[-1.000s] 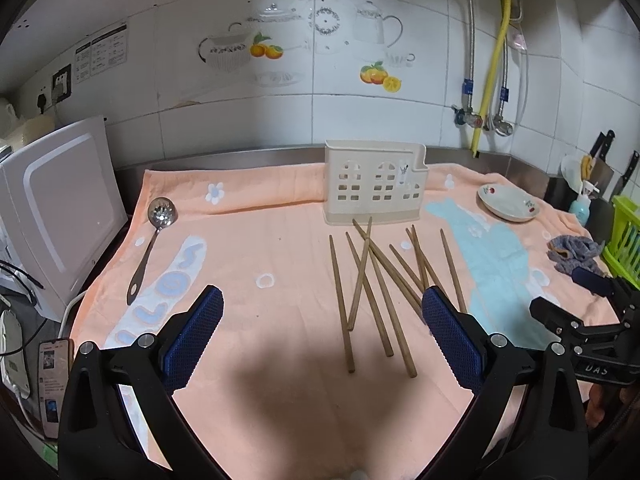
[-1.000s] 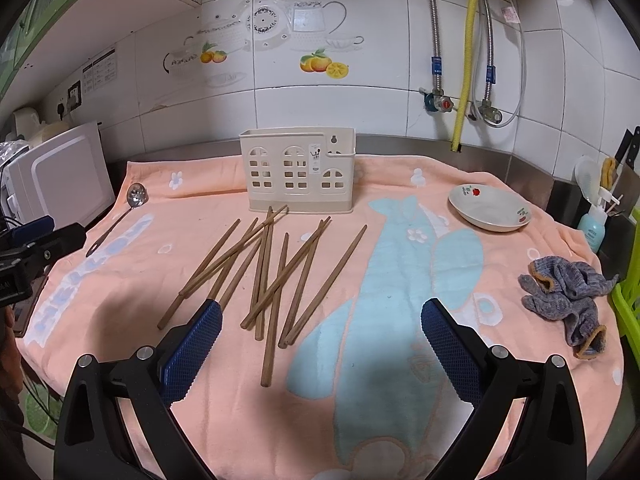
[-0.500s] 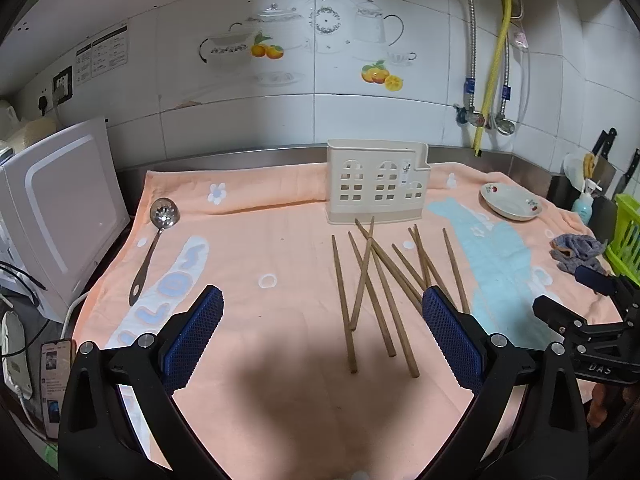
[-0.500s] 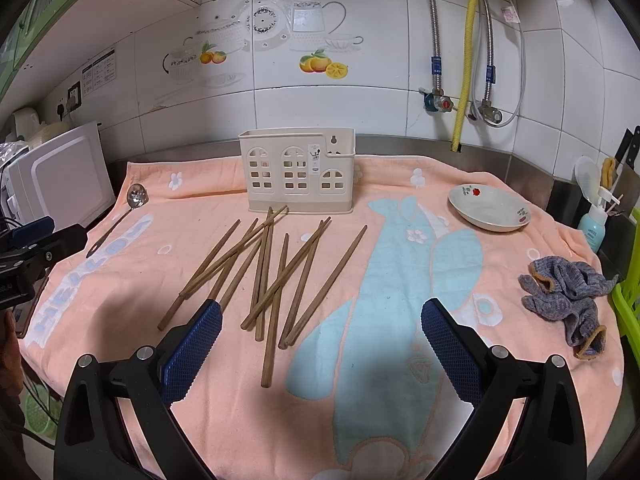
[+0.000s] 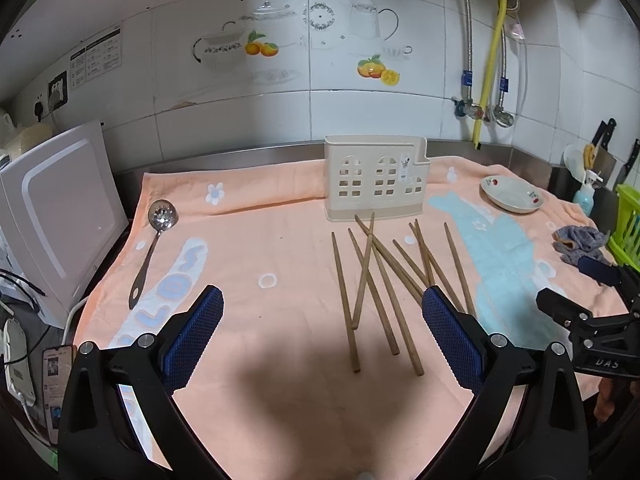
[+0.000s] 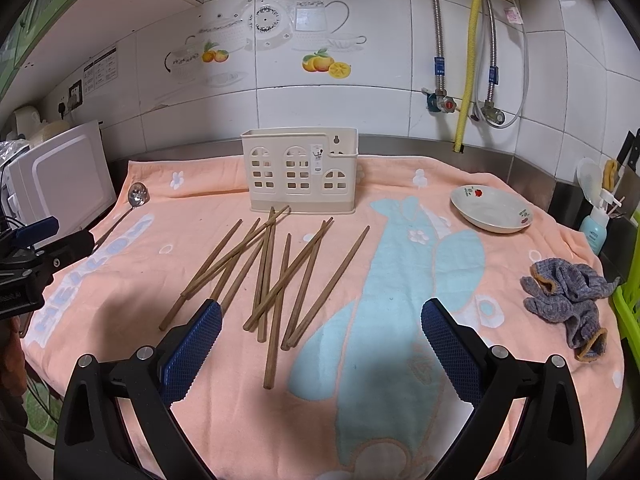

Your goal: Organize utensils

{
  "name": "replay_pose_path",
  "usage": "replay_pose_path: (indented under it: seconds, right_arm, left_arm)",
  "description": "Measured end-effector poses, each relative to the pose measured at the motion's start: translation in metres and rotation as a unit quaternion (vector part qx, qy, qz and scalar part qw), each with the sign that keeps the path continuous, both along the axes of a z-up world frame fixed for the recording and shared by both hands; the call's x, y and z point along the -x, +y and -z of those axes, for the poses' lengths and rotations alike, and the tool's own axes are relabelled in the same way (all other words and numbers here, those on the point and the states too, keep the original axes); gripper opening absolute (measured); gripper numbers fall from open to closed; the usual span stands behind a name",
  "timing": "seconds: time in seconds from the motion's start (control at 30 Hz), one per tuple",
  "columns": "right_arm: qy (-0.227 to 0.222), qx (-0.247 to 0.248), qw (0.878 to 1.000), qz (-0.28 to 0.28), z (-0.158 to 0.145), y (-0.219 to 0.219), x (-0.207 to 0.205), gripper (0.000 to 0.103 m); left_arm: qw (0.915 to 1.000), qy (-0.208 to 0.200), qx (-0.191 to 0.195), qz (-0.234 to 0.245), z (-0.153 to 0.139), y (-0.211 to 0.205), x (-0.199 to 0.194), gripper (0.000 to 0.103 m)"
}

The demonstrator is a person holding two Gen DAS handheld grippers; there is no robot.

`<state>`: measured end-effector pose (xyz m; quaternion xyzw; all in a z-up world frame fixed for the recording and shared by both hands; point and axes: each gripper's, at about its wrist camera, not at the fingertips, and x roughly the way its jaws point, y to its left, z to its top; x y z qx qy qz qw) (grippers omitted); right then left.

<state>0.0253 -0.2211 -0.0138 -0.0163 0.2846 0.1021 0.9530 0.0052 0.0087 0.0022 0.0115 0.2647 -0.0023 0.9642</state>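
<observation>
Wooden chopsticks (image 6: 276, 280) are scattered on the peach towel (image 6: 380, 400), just in front of the cream holder (image 6: 300, 172) — both the left gripper (image 5: 320, 332) and right gripper (image 6: 320, 336) are held wide open, nothing gripped.

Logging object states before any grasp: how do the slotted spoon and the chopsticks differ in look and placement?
The slotted spoon is shiny metal with a round perforated bowl; the chopsticks are plain brown sticks. The slotted spoon lies alone near the towel's left edge; the chopsticks lie in a crossed pile in front of the utensil holder. Both lie flat on the towel, outside the utensil holder, and are untouched by either gripper.
</observation>
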Motion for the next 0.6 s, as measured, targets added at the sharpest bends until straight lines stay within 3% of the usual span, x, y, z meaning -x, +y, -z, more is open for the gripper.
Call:
replay_pose_path:
  seconds: [0.6]
  right_arm:
    - [0.002, 0.002, 1.000, -0.003, -0.0021, 0.0037, -0.0056, 0.097]
  left_arm:
    - [1.0000, 0.002, -0.005, -0.001, -0.0014, 0.0003, -0.0092, 0.098]
